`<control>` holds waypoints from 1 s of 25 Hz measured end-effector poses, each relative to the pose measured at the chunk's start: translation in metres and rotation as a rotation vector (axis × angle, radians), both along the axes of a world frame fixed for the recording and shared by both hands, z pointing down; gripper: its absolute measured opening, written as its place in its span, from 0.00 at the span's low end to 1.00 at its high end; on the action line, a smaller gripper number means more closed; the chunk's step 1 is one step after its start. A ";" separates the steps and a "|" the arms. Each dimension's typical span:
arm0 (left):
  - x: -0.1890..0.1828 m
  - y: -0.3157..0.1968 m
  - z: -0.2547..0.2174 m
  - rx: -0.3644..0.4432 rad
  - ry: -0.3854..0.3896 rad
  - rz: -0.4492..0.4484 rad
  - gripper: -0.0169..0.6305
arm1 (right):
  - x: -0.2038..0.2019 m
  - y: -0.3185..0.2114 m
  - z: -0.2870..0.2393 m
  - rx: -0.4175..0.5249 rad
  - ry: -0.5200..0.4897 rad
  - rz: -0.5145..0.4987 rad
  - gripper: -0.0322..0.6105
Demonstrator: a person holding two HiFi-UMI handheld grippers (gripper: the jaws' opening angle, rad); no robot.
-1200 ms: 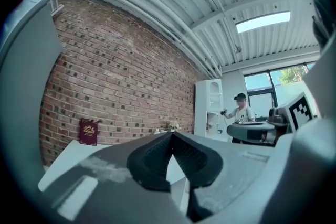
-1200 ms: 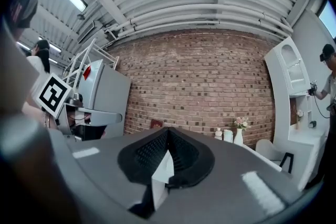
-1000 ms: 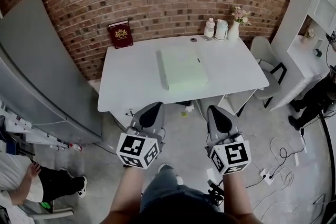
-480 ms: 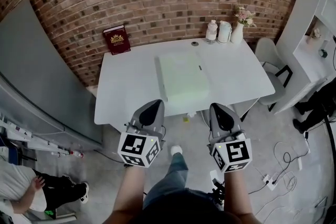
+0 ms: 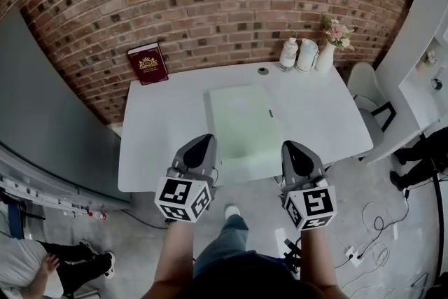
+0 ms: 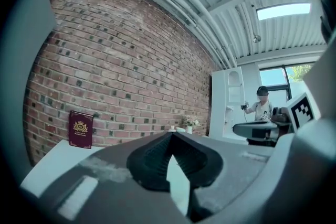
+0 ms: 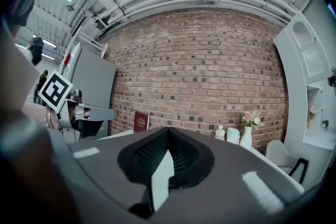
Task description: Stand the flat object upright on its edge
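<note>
A pale green flat object point(image 5: 241, 126) lies flat in the middle of the white table point(image 5: 161, 143). My left gripper point(image 5: 203, 141) hovers at the table's near edge, just left of the object's near corner, shut with nothing in it. My right gripper point(image 5: 292, 148) is level with it, to the right of the object, also shut and empty. In the left gripper view the closed jaws point(image 6: 170, 136) point toward the brick wall. The right gripper view shows its jaws point(image 7: 168, 132) pressed together the same way.
A dark red book point(image 5: 147, 64) stands against the brick wall at the table's back left. Two bottles point(image 5: 288, 52) and a flower vase point(image 5: 325, 56) stand at the back right. A white chair point(image 5: 367, 91) is right of the table. A grey panel leans on the left.
The person has stepped toward the table, so it sits closer and both grippers now reach its near edge. Both stay shut and level.
</note>
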State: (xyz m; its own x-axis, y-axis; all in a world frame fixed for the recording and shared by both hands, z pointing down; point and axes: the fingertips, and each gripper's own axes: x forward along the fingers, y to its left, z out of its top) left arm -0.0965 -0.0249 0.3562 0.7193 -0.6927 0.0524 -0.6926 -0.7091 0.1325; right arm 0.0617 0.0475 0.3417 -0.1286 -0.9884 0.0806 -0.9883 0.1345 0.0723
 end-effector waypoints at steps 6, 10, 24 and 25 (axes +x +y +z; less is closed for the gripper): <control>0.012 -0.069 0.014 -0.041 -0.013 -0.014 0.02 | 0.015 -0.069 0.013 -0.045 0.004 -0.011 0.05; 0.017 -0.107 0.027 -0.066 -0.034 -0.023 0.02 | 0.026 -0.110 0.025 -0.072 0.000 -0.006 0.05; 0.012 -0.177 0.059 -0.143 -0.062 -0.096 0.02 | 0.057 -0.188 0.047 -0.140 0.005 0.016 0.05; 0.012 -0.179 0.061 -0.151 -0.060 -0.103 0.02 | 0.059 -0.190 0.049 -0.142 -0.002 0.017 0.05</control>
